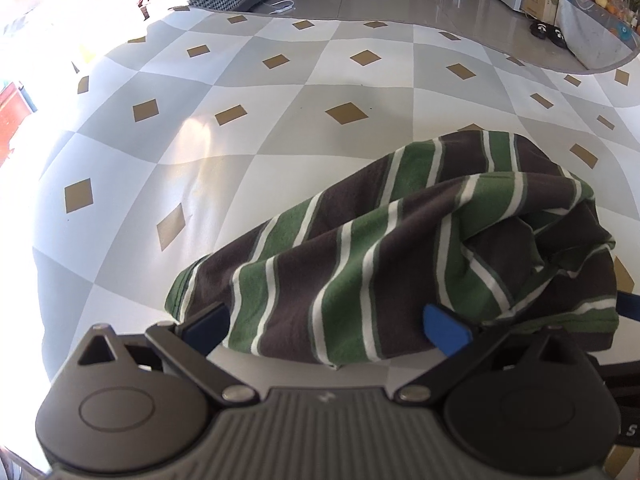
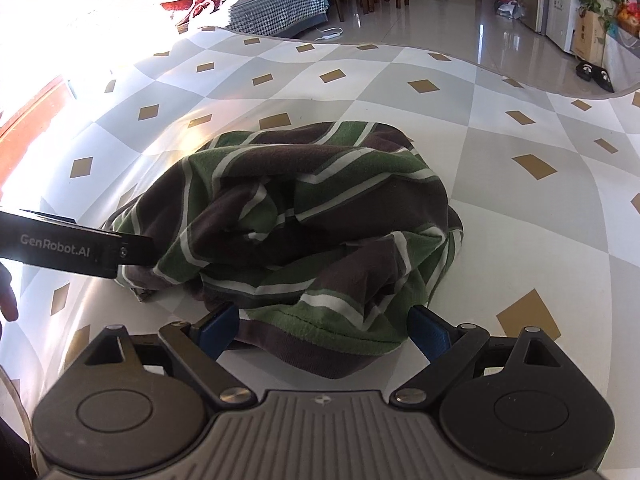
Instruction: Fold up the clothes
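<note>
Two grippers, left (image 1: 326, 322) and right (image 2: 324, 326), spread wide at near hem of crumpled striped shirt (image 2: 304, 216) on checked table (image 2: 500, 120); soft, light, floppy, likely best pinched at hem.

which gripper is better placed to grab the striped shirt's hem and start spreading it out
Right, probably. The right gripper is open with the striped shirt's stitched hem lying between its fingers. The left gripper is open too, at a bunched side.
</note>
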The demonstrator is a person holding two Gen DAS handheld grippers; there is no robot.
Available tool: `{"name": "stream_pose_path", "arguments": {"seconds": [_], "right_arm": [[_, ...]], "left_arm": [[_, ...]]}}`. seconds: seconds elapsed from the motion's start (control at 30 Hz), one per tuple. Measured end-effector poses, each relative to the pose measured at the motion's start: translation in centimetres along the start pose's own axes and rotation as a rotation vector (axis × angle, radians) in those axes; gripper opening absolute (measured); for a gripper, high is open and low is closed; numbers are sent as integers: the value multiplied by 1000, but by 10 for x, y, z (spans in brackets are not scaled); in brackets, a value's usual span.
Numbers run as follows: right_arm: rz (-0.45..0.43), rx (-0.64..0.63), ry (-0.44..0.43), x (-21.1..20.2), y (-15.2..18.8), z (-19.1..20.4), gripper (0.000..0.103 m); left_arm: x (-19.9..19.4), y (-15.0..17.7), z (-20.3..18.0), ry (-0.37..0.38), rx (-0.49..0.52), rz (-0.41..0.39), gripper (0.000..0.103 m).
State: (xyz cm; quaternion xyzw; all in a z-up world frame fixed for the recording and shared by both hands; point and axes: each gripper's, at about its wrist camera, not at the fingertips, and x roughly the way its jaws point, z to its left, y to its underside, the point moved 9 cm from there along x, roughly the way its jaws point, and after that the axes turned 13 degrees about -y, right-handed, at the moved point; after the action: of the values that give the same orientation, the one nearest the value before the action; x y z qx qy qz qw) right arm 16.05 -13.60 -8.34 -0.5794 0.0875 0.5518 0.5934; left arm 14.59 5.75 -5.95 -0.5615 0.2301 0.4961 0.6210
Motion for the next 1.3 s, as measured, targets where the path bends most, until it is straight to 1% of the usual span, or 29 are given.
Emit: {"name": "stream_pose_path", "arguments": {"seconds": [0.13, 0.23, 0.33, 0.4, 0.53, 0.73, 1.0, 1.1, 1.3], "right_arm": [[-7, 9, 8, 1, -2, -1, 91], [-3, 4, 29, 3, -2, -2, 91], [1, 5, 69, 5, 0, -7, 91], [6, 21, 75, 6, 2, -10, 91], [12, 50, 72, 7, 5, -12, 91], [35, 33, 64, 14, 12, -8, 91], [19, 15, 84, 12, 7, -5, 91], [26, 22, 89, 14, 9, -8, 91], [26, 18, 88, 13, 10, -9, 91]], "left_arm": [[1, -5, 7, -7, -27, -7, 103], [3, -6, 4, -14, -10, -15, 103], [6, -7, -2, -16, 10, -23, 103], [8, -7, -6, -21, 26, -32, 103], [12, -9, -17, -14, 54, -44, 103], [20, -7, -33, 3, 82, -48, 103], [29, -5, -34, 13, 68, -27, 103], [32, -3, -36, 25, 62, -12, 103], [32, 0, -46, 31, 87, -13, 103]]}}
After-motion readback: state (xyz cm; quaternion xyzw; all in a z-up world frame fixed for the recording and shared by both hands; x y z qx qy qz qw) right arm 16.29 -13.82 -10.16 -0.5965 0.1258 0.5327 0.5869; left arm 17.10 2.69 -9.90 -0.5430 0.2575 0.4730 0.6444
